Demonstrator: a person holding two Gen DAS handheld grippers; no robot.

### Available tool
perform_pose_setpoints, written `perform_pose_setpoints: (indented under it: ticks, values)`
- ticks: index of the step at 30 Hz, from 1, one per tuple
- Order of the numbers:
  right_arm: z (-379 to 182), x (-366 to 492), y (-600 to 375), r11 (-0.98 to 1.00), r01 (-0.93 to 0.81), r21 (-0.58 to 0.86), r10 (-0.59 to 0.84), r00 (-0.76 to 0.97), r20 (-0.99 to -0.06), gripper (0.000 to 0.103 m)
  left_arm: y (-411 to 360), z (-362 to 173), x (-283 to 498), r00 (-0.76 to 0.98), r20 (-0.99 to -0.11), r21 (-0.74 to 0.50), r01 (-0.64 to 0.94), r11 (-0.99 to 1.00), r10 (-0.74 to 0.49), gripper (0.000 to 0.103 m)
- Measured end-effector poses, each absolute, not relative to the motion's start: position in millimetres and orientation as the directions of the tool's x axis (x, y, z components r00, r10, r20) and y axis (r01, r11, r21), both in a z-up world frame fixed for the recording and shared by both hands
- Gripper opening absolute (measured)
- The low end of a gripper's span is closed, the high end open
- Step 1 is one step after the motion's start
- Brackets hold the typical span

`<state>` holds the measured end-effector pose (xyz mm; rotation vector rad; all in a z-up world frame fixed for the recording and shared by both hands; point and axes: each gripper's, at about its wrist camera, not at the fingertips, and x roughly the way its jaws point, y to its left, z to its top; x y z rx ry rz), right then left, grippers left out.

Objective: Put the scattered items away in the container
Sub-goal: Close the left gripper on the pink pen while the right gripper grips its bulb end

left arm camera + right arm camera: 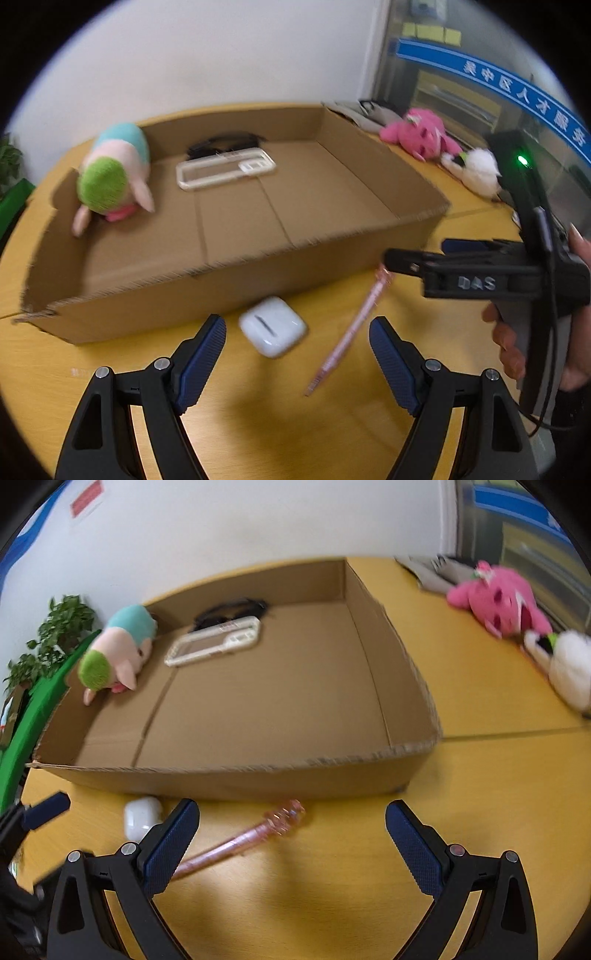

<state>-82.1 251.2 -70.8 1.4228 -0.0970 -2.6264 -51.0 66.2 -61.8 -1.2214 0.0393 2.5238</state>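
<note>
In cardboard box (236,273) | plush toy (114,177) | phone case (225,168) | black cable (221,142)

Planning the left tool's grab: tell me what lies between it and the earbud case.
Only bare yellow table separates the left tool from the earbud case, per the left wrist view.

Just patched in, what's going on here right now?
A person holds two tongs, both open and empty, above the yellow table. The left tongs frame the white earbud case; the right tongs are near the pink pen. The cardboard box already holds a plush toy and a phone case.
</note>
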Motion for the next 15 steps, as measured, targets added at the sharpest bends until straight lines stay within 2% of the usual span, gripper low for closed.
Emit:
perform_pose_setpoints:
  ticks: [6, 9, 10, 15]
  values:
    - [-95, -85, 254, -0.989, 0.069, 0.129, -0.147, -0.49, -0.859, 0.102, 85, -89, -54, -0.486, -0.82, -0.131, -0.354, -0.926, 0.302, 0.078]
    - [-102, -87, 251, -0.988, 0.073, 0.133, -0.151, -0.478, -0.865, 0.101, 90, -102, -56, -0.432, -0.852, -0.14, -0.357, -0.924, 0.296, 0.064]
    - [-103, -87, 250, -0.989, 0.076, 0.127, -0.148, -0.475, -0.867, 0.101, 92, -105, -56, -0.417, -0.862, -0.135, -0.356, -0.925, 0.287, 0.054]
    - [-105, -89, 241, -0.99, 0.099, 0.101, -0.136, -0.482, -0.866, 0.1, 106, -106, -50, -0.398, -0.877, -0.097, -0.403, -0.91, 0.27, 0.033]
